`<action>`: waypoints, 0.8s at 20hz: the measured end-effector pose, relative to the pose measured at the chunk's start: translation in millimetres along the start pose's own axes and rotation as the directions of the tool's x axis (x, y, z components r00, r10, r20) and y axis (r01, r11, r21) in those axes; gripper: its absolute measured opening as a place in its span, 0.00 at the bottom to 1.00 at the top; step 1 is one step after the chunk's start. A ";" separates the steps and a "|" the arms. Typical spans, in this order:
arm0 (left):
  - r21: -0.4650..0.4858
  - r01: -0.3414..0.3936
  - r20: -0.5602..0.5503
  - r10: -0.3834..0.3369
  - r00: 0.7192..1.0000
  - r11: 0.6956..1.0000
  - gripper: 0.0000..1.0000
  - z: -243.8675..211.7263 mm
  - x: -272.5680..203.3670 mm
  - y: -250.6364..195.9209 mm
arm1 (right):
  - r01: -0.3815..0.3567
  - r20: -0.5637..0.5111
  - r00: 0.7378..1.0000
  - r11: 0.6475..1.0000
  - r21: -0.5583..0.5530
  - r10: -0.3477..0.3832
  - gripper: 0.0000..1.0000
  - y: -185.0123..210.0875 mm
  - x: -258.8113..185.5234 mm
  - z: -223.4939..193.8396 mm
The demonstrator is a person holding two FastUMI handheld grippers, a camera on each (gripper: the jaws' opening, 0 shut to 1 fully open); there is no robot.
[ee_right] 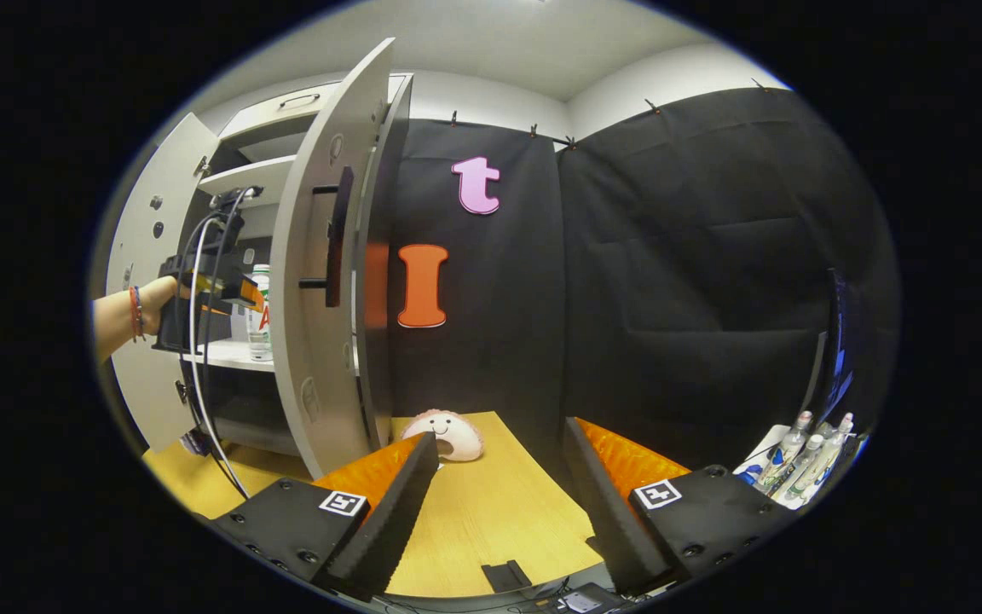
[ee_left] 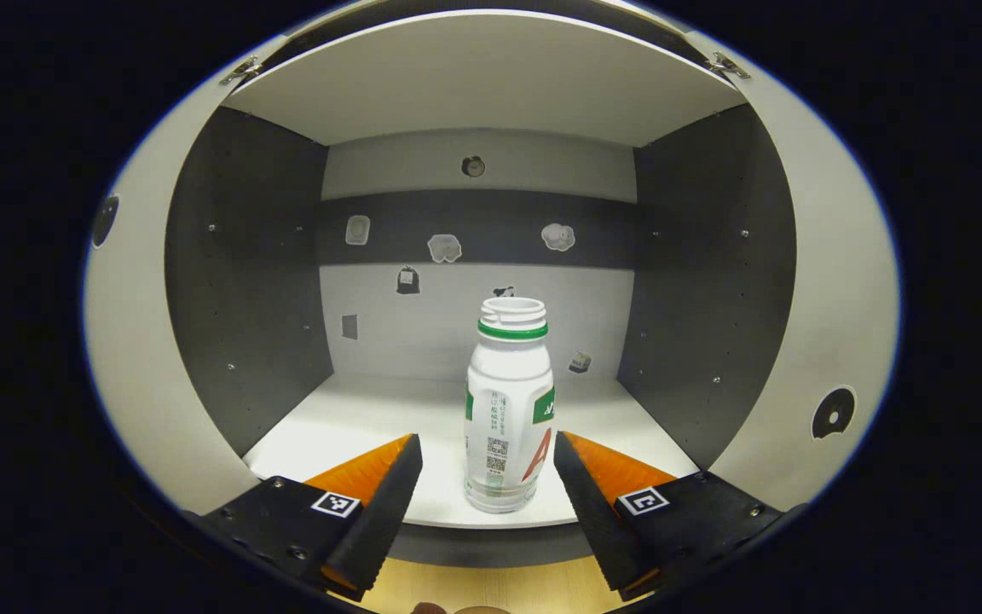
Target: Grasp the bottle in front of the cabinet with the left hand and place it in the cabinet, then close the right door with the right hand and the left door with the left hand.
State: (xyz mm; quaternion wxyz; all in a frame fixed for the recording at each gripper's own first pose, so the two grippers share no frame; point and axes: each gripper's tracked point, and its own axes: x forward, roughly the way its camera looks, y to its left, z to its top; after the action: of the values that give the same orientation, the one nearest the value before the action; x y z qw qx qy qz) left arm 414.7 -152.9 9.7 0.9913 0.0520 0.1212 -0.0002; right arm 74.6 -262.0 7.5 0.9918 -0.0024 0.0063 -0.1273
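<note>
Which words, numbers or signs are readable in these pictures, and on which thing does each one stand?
Bottle: its small print and square code are too small to read.
Stickers inside the cabinet: too blurred to show any text.
Nothing else carries readable text.

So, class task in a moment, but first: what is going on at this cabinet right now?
A person works two handheld grippers. The left gripper is open, its fingers apart on either side of the white plastic bottle with a green neck ring, which stands upright on the white cabinet shelf. The right gripper hangs open over the wooden table. The right door is still open.
</note>
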 end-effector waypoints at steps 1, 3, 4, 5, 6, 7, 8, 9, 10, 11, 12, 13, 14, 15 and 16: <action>0.016 -0.015 0.029 0.014 0.999 1.000 0.95 3.7 -13.5 1.5 | -0.006 -0.002 1.000 1.000 -0.001 0.006 0.90 -4.5 9.0 -2.0; 0.043 -0.063 0.095 0.058 0.994 0.997 0.95 10.8 -44.2 6.6 | -0.021 -0.020 1.000 1.000 -0.002 0.021 0.98 -12.0 24.0 -15.0; 0.047 -0.082 0.122 0.076 0.990 0.995 0.95 13.1 -60.6 5.9 | -0.031 -0.035 0.999 1.000 -0.005 0.031 0.98 -14.8 30.7 -25.9; 0.045 -0.092 0.155 0.084 0.984 0.995 0.95 15.8 -78.9 1.7 | -0.040 -0.057 0.998 0.999 -0.011 0.040 0.98 -16.5 38.3 -36.1; 0.037 -0.092 0.185 0.083 0.979 0.995 0.95 18.4 -96.1 -2.7 | -0.046 -0.075 0.996 0.999 -0.016 0.045 0.98 -17.8 44.7 -46.7; 0.029 -0.087 0.208 0.079 0.975 0.996 0.95 17.2 -115.2 -6.8 | -0.056 -0.092 0.994 0.998 -0.020 0.054 0.98 -19.1 48.7 -52.5; 0.026 -0.088 0.222 0.081 0.972 0.996 0.94 13.9 -132.6 -8.4 | -0.074 -0.106 0.992 0.997 -0.023 0.071 0.98 -14.5 53.8 -58.4; 0.024 -0.096 0.226 0.088 0.970 0.995 0.94 8.8 -150.8 -7.2 | -0.095 -0.121 0.988 0.995 -0.024 0.091 0.98 -7.1 57.3 -64.7; 0.019 -0.103 0.224 0.096 0.970 0.995 0.94 2.4 -168.6 -4.3 | -0.118 -0.132 0.985 0.993 -0.027 0.114 0.98 0.7 59.5 -70.2; 0.011 -0.102 0.225 0.097 0.970 0.995 0.94 -2.9 -186.7 -2.0 | -0.136 -0.135 0.982 0.990 -0.035 0.130 0.98 7.3 61.7 -71.6; -0.001 -0.100 0.227 0.098 0.969 0.995 0.94 -8.9 -205.8 0.9 | -0.150 -0.134 0.981 0.988 -0.045 0.143 0.98 13.2 62.3 -73.0; -0.010 -0.101 0.231 0.101 0.968 0.995 0.94 -13.5 -224.1 6.7 | -0.164 -0.136 0.978 0.985 -0.053 0.155 0.98 17.8 61.2 -73.3; -0.018 -0.107 0.239 0.108 0.965 0.994 0.94 -18.0 -241.8 14.0 | -0.174 -0.135 0.977 0.983 -0.055 0.165 0.98 22.8 62.3 -73.3; -0.027 -0.114 0.244 0.117 0.963 0.993 0.94 -21.6 -256.9 21.4 | -0.179 -0.135 0.976 0.982 -0.051 0.171 0.98 24.5 62.9 -73.8; -0.043 -0.123 0.245 0.130 0.961 0.991 0.94 -27.6 -270.9 28.7 | -0.184 -0.137 0.975 0.982 -0.043 0.177 0.98 28.2 65.2 -74.6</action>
State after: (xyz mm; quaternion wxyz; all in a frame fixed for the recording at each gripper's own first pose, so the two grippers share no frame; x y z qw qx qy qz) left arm 145.5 -124.9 51.1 0.9972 0.0458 -0.0070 0.0582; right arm 143.8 -251.4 -68.0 0.9962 -0.0207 0.0760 -0.0363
